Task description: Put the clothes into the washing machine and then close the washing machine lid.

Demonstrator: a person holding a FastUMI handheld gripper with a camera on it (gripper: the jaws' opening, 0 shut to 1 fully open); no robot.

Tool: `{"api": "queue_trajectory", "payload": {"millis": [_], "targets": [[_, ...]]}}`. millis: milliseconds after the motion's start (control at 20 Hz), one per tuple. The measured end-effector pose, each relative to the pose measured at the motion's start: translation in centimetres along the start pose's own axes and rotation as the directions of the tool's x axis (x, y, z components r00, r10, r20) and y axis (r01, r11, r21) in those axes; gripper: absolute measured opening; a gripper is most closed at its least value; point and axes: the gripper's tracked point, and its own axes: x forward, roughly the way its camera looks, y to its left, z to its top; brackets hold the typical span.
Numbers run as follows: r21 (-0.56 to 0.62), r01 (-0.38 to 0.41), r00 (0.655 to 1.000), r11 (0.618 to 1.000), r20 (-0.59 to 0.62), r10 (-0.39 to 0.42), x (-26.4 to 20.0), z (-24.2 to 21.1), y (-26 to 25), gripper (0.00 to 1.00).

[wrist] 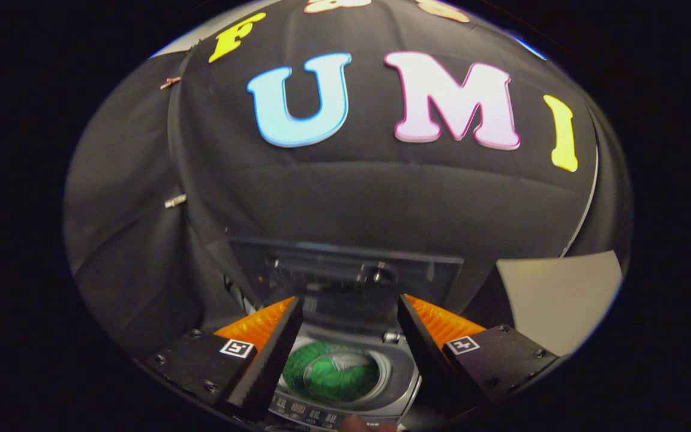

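Note:
A top-loading washing machine [402, 378] stands below me, seen between my fingers. Its dark lid [345, 273] is raised upright at the back, just beyond the fingertips. Green clothes [336, 375] lie inside the round drum, with a pale patch among them. My gripper [349, 309] hangs above the drum with its fingers spread wide, open, and nothing between them. The machine's control panel [306, 414] with small buttons runs along its near edge.
The booth's black cloth wall [351, 198] rises right behind the raised lid. A pale flat surface [561, 294] lies to the right of the machine. Part of a hand [366, 425] shows at the machine's near edge.

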Motion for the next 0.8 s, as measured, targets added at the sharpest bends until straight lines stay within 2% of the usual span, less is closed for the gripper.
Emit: {"api": "queue_trajectory", "payload": {"millis": [100,200,500,800], "targets": [[-0.014,0.003,0.993,1.0,0.116,-0.001,-0.1,4.0,-0.2,1.0],[-0.037,0.01,0.986,0.999,0.169,-0.003,0.8,5.9,-0.4,0.99],[-0.012,0.082,0.99,0.997,0.12,-0.079,4.7,7.0,-1.8,1.0],[0.03,0.106,0.994,0.994,0.035,-0.107,9.1,4.4,-3.4,1.0]]}}
